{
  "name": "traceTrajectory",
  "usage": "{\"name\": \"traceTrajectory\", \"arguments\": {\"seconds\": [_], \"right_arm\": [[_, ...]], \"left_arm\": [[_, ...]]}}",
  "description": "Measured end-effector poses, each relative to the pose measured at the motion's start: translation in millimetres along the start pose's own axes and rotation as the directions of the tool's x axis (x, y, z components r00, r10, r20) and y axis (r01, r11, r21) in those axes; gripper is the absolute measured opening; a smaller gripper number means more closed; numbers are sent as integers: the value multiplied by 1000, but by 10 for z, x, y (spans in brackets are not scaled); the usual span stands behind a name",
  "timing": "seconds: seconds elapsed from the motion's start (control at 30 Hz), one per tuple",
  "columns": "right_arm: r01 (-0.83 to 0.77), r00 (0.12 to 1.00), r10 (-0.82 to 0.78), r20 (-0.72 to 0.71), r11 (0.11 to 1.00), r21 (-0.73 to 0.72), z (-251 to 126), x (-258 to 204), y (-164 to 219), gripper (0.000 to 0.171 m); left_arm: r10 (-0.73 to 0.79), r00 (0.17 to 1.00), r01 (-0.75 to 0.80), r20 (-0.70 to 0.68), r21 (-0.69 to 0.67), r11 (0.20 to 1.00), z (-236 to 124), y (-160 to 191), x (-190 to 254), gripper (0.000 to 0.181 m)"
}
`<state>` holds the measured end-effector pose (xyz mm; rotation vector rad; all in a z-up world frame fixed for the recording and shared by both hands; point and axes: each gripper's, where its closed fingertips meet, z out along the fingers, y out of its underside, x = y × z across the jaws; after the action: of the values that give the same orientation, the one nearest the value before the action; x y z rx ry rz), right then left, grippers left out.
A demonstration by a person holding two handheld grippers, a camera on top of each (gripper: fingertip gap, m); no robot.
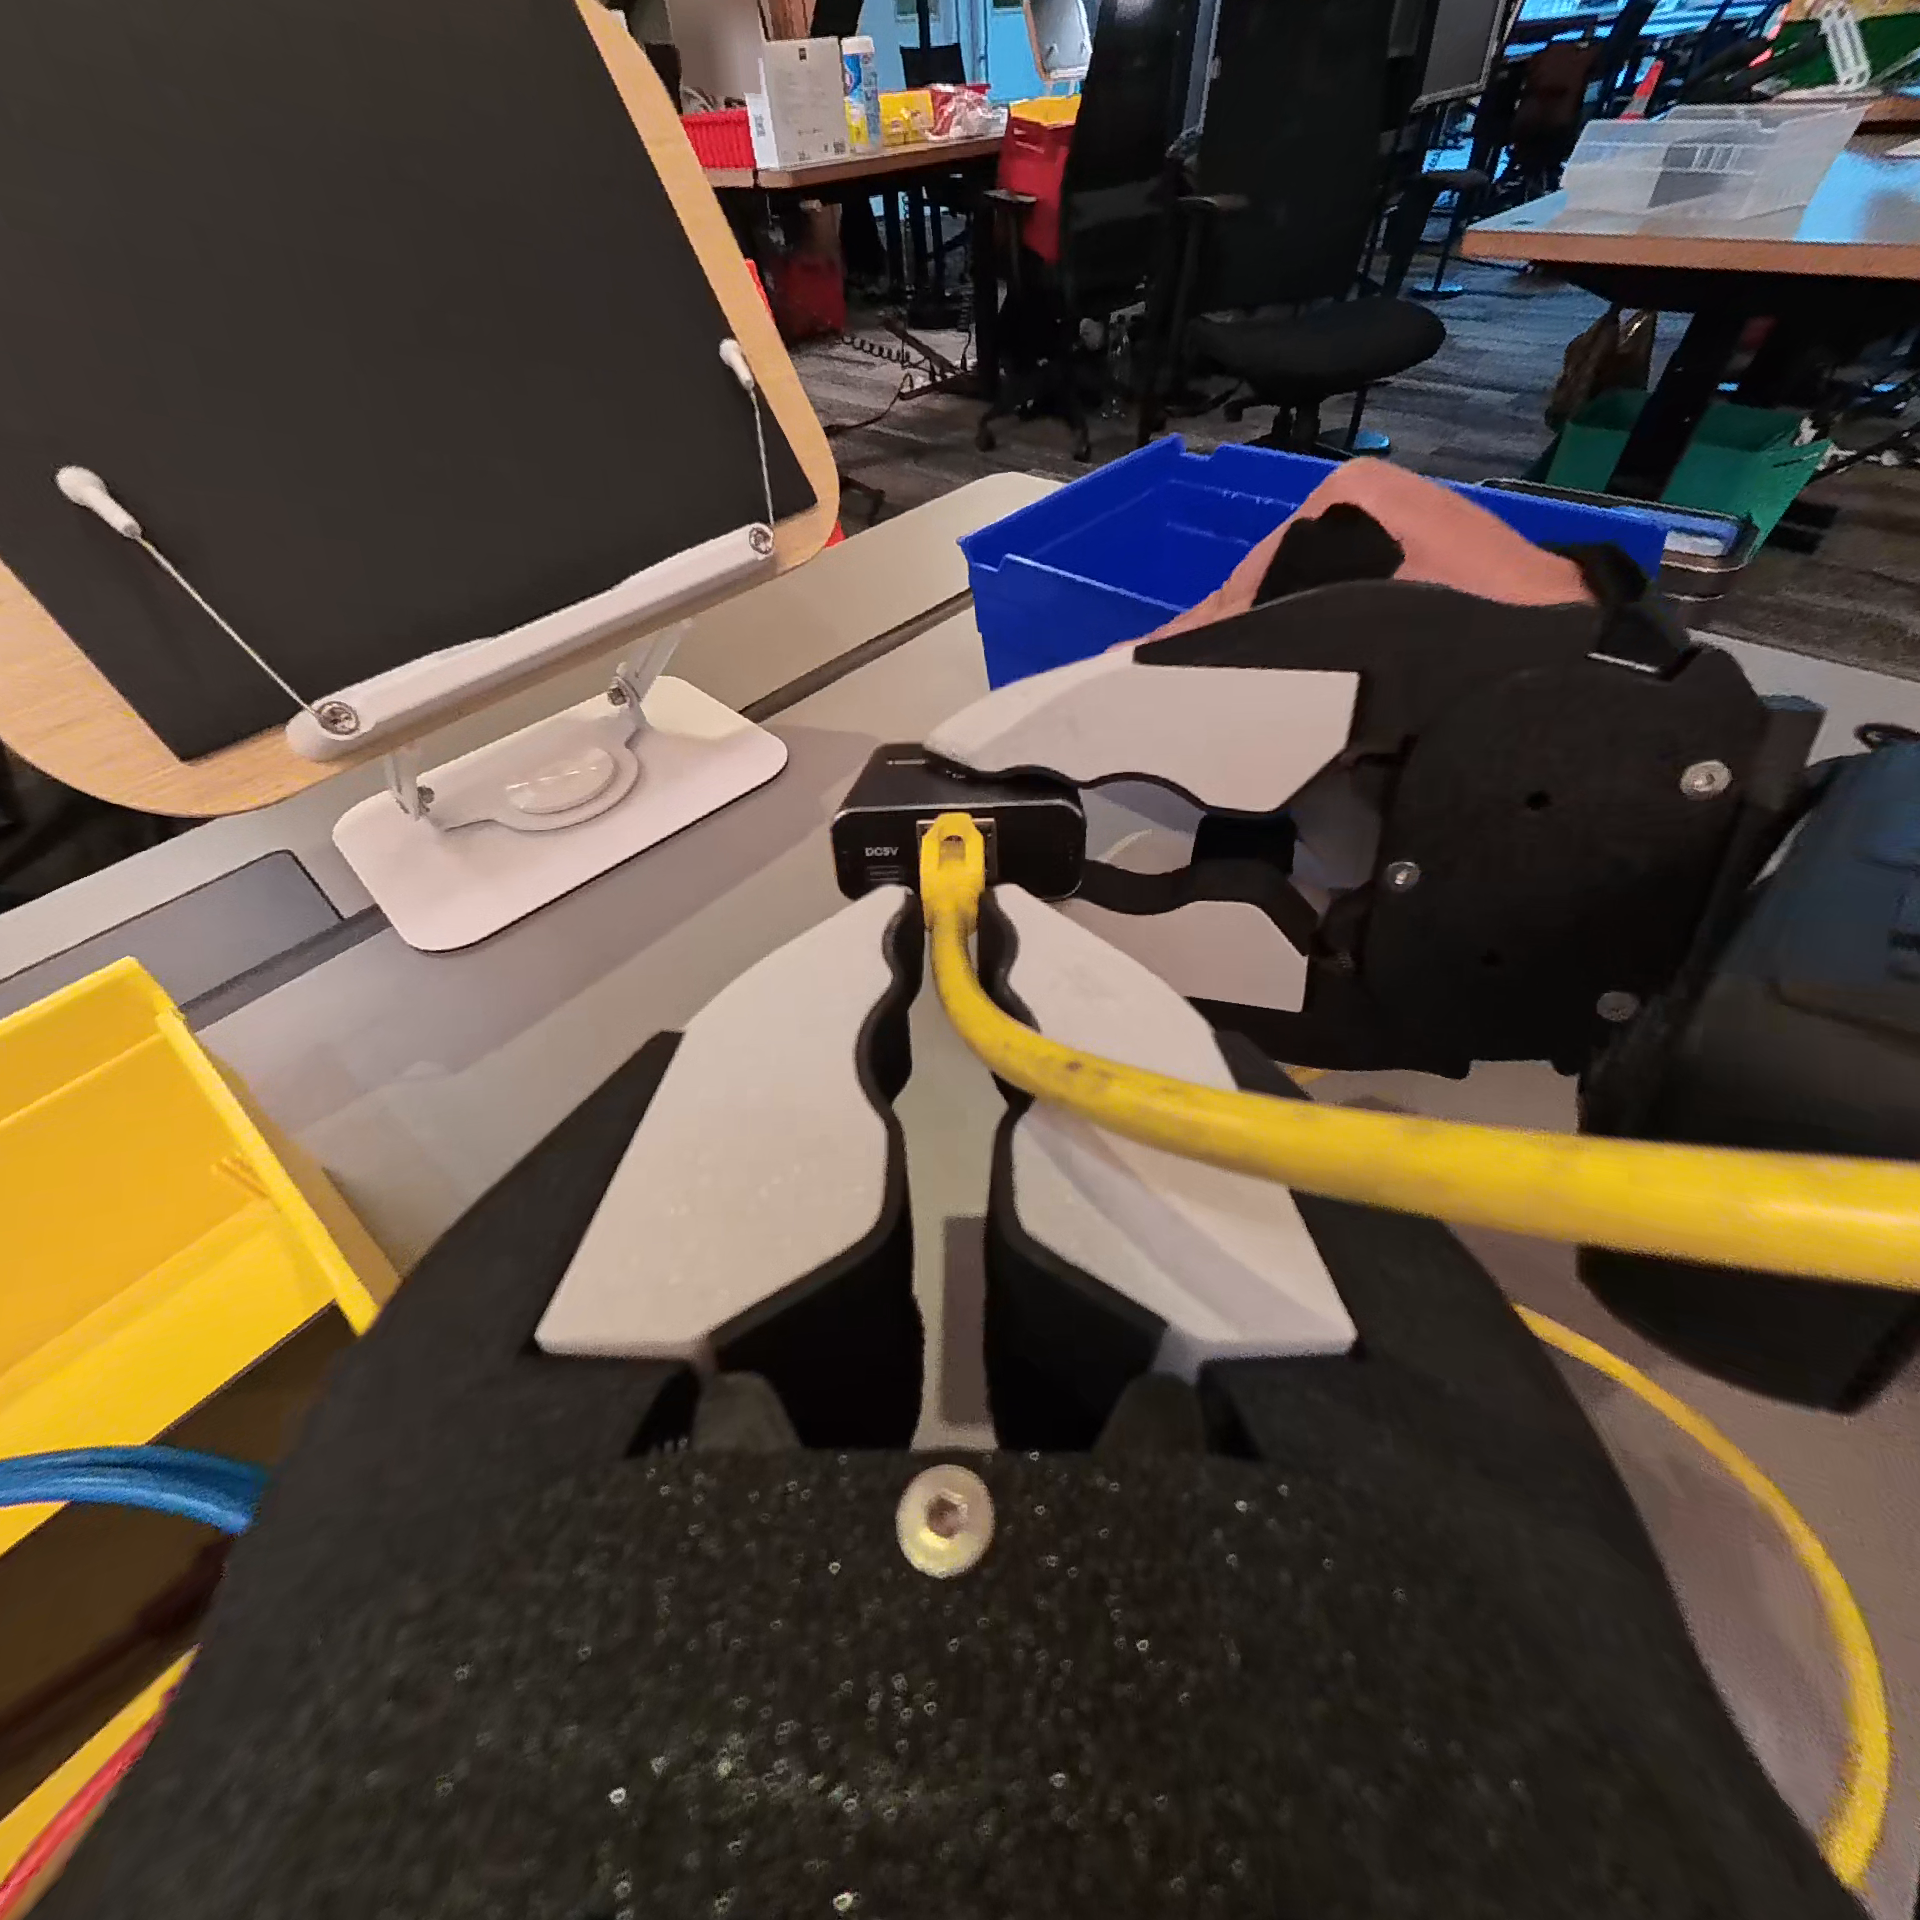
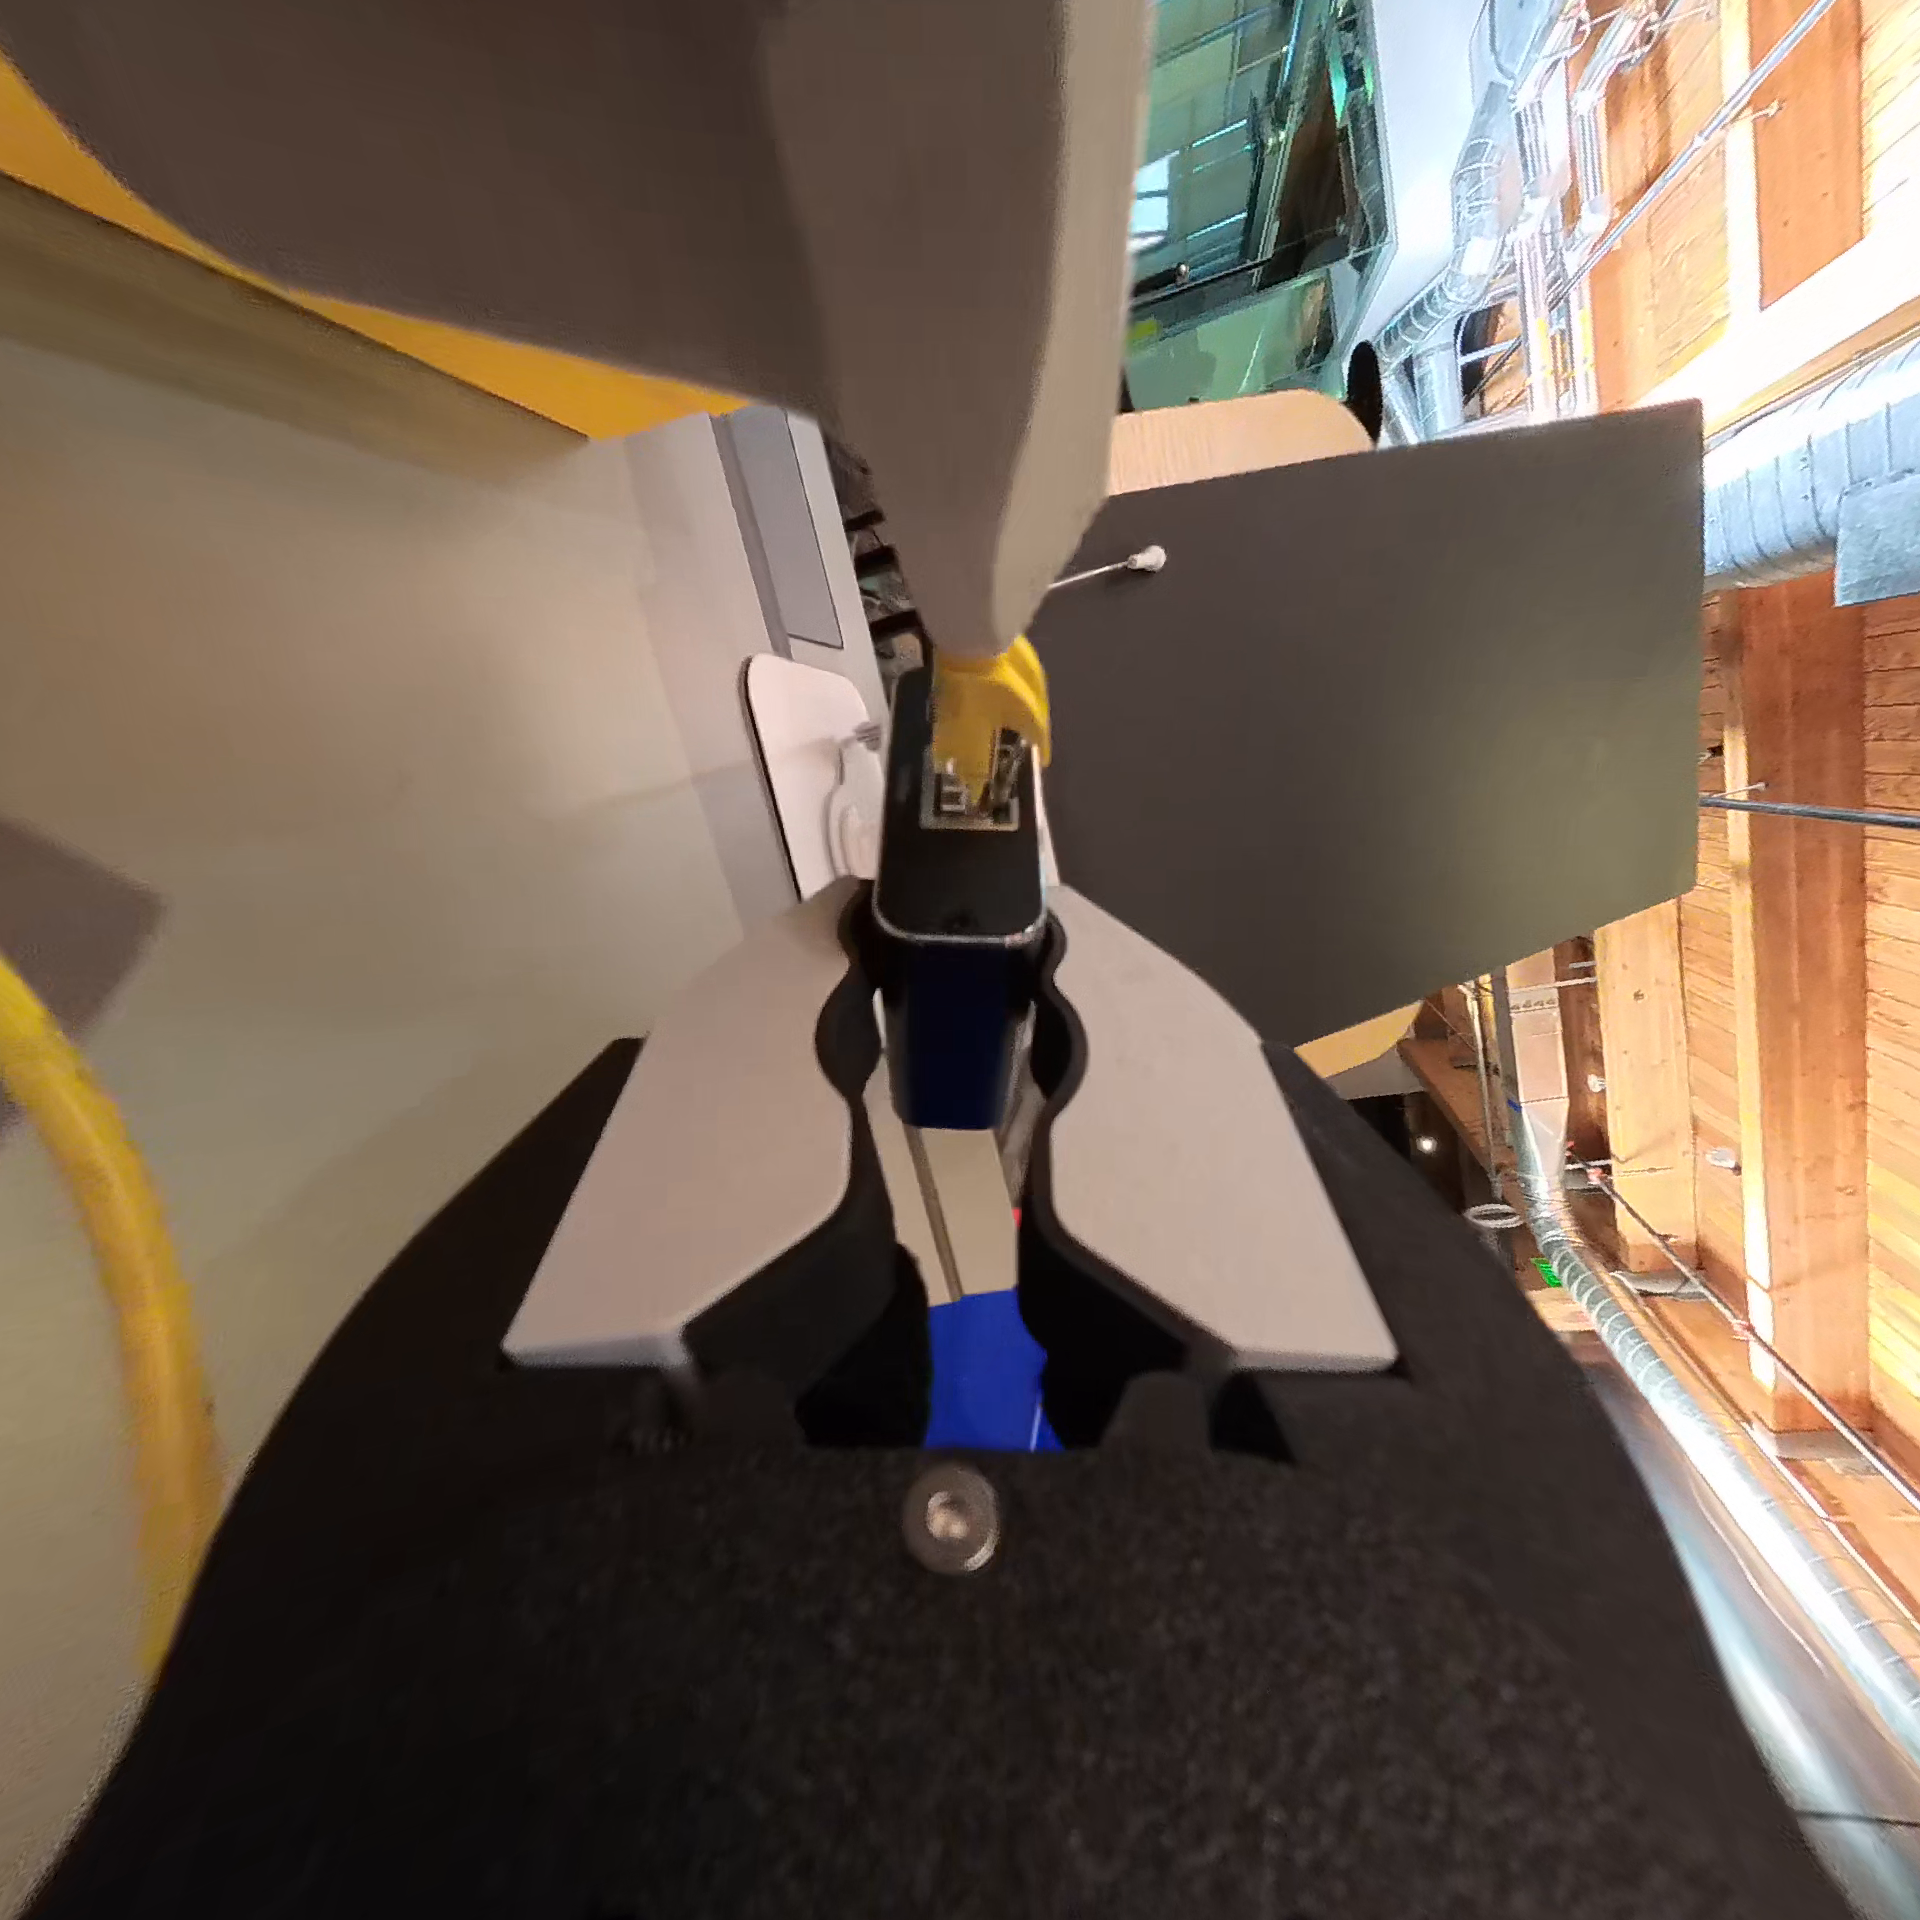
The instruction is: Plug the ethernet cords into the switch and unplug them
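Black switch (image 1: 961, 847), yellow ethernet cord (image 1: 951, 894) plugged in, scuffed

Each gripper is built alike: the left gripper (image 1: 951, 914) and right gripper (image 2: 956, 935) have a speckled black body, two pale grey fingers (image 1: 748, 1132) edged with wavy black pads, and a silver screw (image 1: 943, 1520) set centrally.

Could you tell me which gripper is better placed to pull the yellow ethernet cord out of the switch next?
Left, probably. The left gripper is closed on the yellow cord just behind its plug, in line with the port. The right gripper is clamped on the switch, bracing it.
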<state>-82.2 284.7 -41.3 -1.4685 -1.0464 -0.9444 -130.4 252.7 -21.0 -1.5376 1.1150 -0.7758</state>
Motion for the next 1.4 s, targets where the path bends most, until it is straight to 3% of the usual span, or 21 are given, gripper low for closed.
{"name": "traceTrajectory", "arguments": {"seconds": [0.23,0.57,0.67,0.87,0.97,1.07,1.13,1.2,1.3,1.4], "right_arm": [[10,1000,-10,2,995,102,-42,-18,-34,26],[9,998,-18,62,990,138,-47,-145,-37,25],[-26,997,18,72,993,115,-6,-146,-16,26],[-166,979,135,153,963,212,-12,-198,-69,26],[-244,951,214,222,963,117,50,-212,145,43],[-321,910,308,279,947,4,76,-187,339,41],[-431,848,423,319,901,-49,45,-115,352,40],[-601,726,590,353,794,-89,-4,12,287,34],[-820,412,755,511,551,-153,-125,54,33,44],[-896,98,764,638,347,-277,-210,-29,-104,62]], "left_arm": [[-73,992,74,-100,3,997,-11,16,37,10],[38,997,-40,-65,-35,999,22,100,118,11],[17,998,-19,-53,-22,1000,50,100,84,10],[-66,997,65,-50,-31,997,13,113,-53,10],[-24,999,25,47,-34,999,-60,61,-230,10],[88,985,-80,148,-61,995,-105,37,-319,10],[208,956,-189,207,-109,976,-91,73,-324,10],[346,907,-316,241,-153,936,-56,114,-263,10],[493,831,-455,258,-196,869,21,161,-106,10],[548,792,-509,271,-203,836,67,178,27,10]]}}
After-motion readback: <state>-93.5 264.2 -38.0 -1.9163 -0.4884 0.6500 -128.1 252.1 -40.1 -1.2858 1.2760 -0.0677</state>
